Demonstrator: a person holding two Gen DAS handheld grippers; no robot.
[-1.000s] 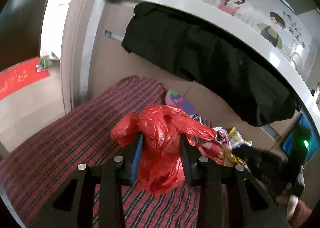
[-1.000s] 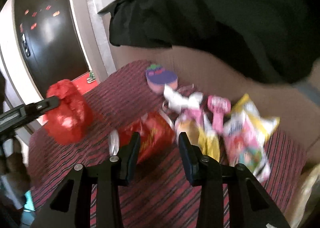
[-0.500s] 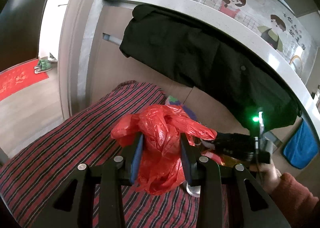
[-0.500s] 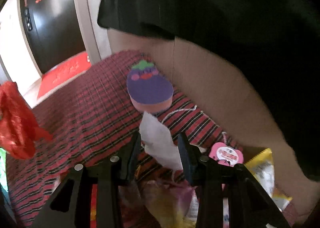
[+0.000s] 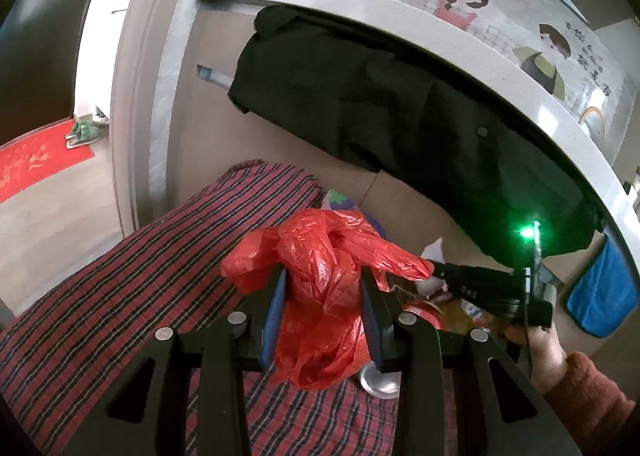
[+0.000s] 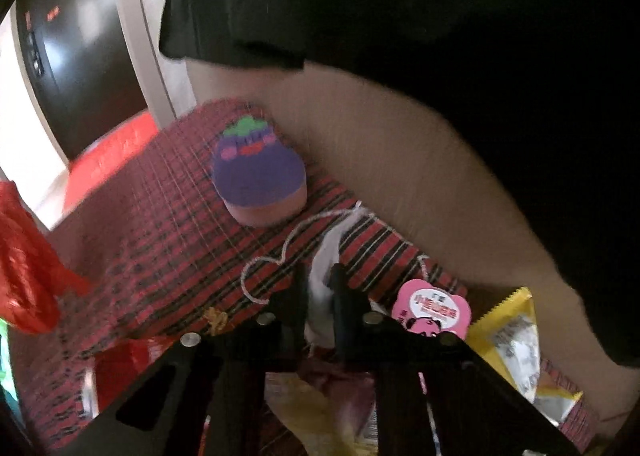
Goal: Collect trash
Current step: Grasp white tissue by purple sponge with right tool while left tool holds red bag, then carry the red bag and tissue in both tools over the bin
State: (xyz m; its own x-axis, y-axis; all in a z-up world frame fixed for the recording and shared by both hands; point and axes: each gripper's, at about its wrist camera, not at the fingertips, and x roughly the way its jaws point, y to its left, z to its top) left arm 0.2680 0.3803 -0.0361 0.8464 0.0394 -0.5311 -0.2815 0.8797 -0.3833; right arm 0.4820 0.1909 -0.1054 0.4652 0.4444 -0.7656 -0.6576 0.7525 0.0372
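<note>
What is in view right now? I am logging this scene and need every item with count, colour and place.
plastic bag: 1, red, clamped in the left gripper above the cloth
white scrap: 1, white, pinched in the right gripper
plaid cloth: 1, red and dark, covering the surface
eggplant pad: 1, purple on pink, on the cloth by the panel
string: 1, white, looped on the cloth
pink tag: 1, right of the scrap
yellow wrapper: 1, far right
black garment: 1, draped over the ledge
blue cloth: 1, hanging at right
red mat: 1, on the floor
green shoes: a pair, by the mat
left gripper: shut
right gripper: shut
right hand: red sleeve
</note>
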